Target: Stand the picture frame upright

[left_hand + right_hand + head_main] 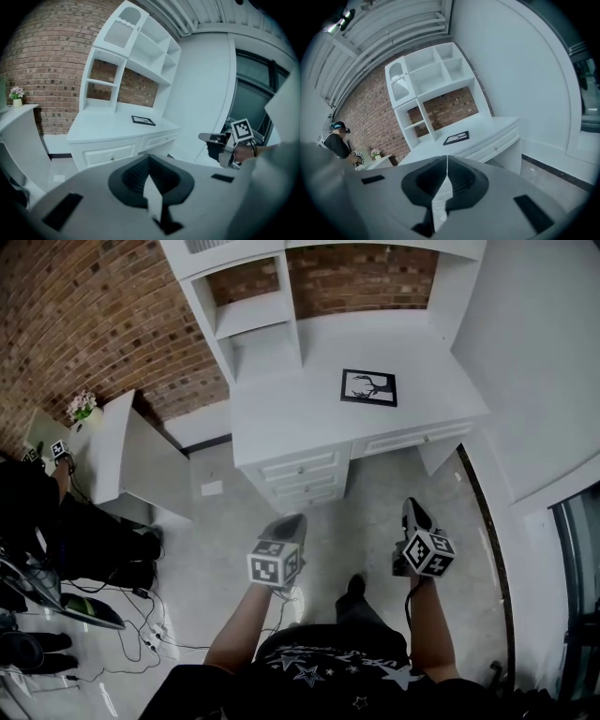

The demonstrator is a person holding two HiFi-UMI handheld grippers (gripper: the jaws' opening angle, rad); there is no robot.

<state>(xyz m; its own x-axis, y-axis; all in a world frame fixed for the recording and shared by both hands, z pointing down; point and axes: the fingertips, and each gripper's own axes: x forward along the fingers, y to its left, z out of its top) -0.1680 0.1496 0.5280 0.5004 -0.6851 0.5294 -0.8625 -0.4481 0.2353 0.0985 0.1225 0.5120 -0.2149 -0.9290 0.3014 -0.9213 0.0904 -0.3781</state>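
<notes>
A black picture frame point(368, 387) lies flat on the white desk point(281, 418), toward its right half; it also shows as the frame point(143, 120) in the left gripper view and the frame point(456, 138) in the right gripper view. Both grippers hang over the floor, well short of the desk. My left gripper point(287, 526) is shut and empty, its jaws pressed together. My right gripper point(413, 513) is likewise shut with nothing in it. The left gripper view also catches the right gripper point(206, 137) off to the side.
The desk carries a white hutch of shelves point(246, 320) against a brick wall. A low white cabinet point(122, 451) with a small flower pot point(82, 407) stands left. Another person point(42, 512) with grippers stands at the far left among cables point(141, 629). A white wall point(534, 362) runs on the right.
</notes>
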